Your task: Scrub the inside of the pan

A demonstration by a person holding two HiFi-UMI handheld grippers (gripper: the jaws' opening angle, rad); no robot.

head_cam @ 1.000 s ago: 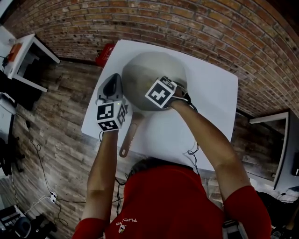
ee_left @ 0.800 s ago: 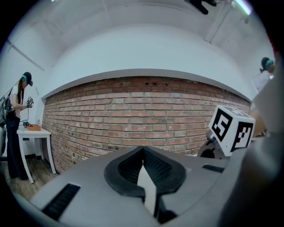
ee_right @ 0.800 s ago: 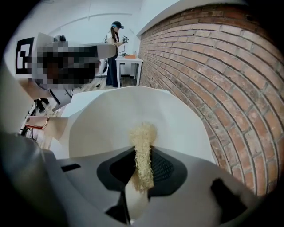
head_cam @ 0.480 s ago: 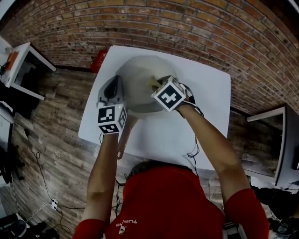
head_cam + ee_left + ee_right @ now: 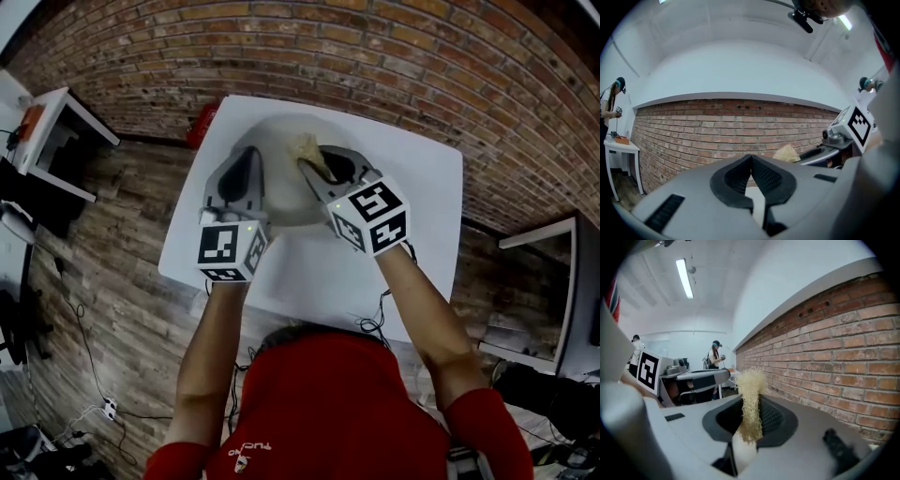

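Right tongs clamp a straw-coloured tuft of fibrous scrubber over the round grey metal pan, which sits at upper centre of the head view on the white counter. The left tongs are pressed together on nothing. The scrubber looks light and springy, best pinched low. The rigid pan may slide unless steadied at its rim.

Your white table stood on the wood-plank floor, close to the brick wall. Directly on it lay the grey pan, toward the far edge, with bare tabletop nearer you.
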